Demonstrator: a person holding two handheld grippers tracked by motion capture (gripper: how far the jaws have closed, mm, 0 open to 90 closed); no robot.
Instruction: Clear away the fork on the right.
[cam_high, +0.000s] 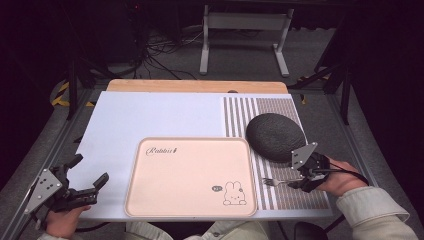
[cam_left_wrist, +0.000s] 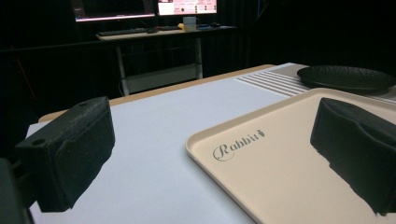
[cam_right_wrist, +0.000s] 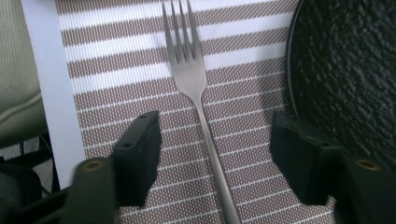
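Seemingly plain matte steel fork (cam_right_wrist: 194, 88).

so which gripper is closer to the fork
Right. The right gripper straddles the fork handle on the striped mat, jaws either side and not touching it. The left gripper sits open across the pink tray, at the table's near left corner.

Showing one fork (cam_right_wrist: 196, 93) | one black plate (cam_high: 275, 136) | one pink tray (cam_high: 150, 200) | one striped placemat (cam_high: 240, 115) | two grippers: left gripper (cam_high: 90, 172), right gripper (cam_high: 299, 179)
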